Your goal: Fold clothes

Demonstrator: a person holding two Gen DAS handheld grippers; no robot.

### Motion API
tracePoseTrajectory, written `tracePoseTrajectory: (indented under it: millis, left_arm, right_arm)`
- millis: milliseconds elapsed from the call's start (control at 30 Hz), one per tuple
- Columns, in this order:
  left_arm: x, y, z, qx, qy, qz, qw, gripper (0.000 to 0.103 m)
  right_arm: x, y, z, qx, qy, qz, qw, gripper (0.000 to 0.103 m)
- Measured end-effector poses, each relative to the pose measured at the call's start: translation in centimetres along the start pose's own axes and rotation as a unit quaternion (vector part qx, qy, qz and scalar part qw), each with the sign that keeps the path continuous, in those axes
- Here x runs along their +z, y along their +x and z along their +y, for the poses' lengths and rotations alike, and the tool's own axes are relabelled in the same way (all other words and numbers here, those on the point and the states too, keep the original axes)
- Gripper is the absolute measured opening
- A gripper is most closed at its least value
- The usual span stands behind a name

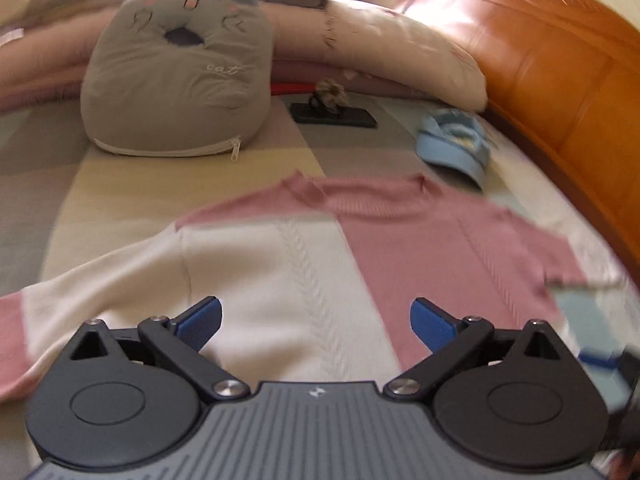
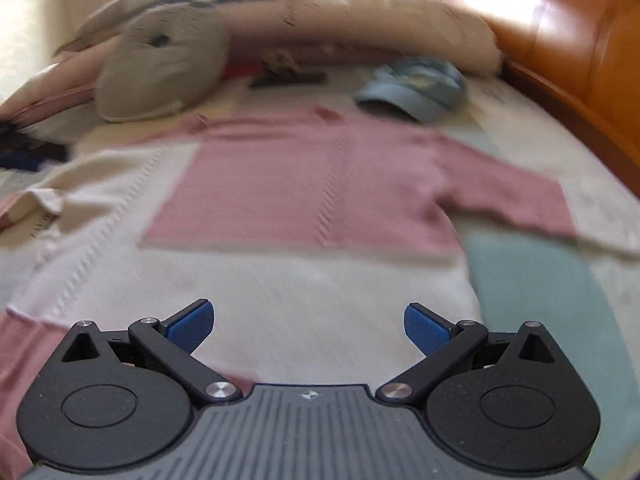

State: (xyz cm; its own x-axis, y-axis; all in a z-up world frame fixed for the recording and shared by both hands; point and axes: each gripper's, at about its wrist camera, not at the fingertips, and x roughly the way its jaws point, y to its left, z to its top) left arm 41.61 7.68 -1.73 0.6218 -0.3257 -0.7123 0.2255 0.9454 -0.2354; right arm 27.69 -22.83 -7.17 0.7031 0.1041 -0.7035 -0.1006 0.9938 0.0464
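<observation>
Left hand-held gripper [image 1: 316,322] and right hand-held gripper [image 2: 309,326] both stand wide open, empty, above the pink-and-cream sweater [image 1: 304,248]. Sweater lies spread flat on the bed [image 1: 120,168], unfolded. Judgement: between grasps; next move calls for pinching a sleeve or side edge.

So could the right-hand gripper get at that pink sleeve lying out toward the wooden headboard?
Probably yes. The right gripper is open and empty above the sweater, and the pink sleeve lies flat on the bed with nothing on it. The blue cap sits further back, clear of it.
</observation>
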Motion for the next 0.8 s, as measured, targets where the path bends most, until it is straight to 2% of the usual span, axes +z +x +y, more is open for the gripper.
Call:
tracePoseTrajectory:
  millis: [167,267,367,433,633,733,800]
  left_arm:
    - [3.7,5.2,2.5,-0.02,-0.098,0.01,0.995,0.1]
    - [4.2,8.2,3.4,-0.03,-0.138,0.034,0.9893,0.1]
    - [4.0,11.2,4.2,-0.001,-0.15,0.057,0.987,0.1]
    - [4.0,12.9,4.8,0.03,-0.152,0.062,0.9859,0.098]
    - [5.6,15.9,5.6,0.053,-0.15,0.012,0.9872,0.102]
    - [6.4,16.4,5.4,0.068,-0.168,0.021,0.9833,0.101]
    - [7.0,15.4,5.1,0.064,-0.157,0.026,0.9851,0.1]
  right_arm:
    - [1.3,4.2,2.4,0.039,-0.01,0.02,0.999,0.103]
    - [0.2,5.2,2.6,0.073,0.013,0.005,0.997,0.103]
    - [-0.9,4.2,1.7,0.098,0.047,-0.028,0.994,0.103]
    - [-0.9,3.8,1.5,0.116,0.055,-0.033,0.991,0.103]
    - [-1.4,3.7,1.1,0.122,0.051,-0.036,0.991,0.103]
    - [-1.3,3.5,0.6,0.132,0.073,-0.036,0.988,0.103]
    - [-1.3,3.3,0.3,0.132,0.081,-0.037,0.987,0.103]
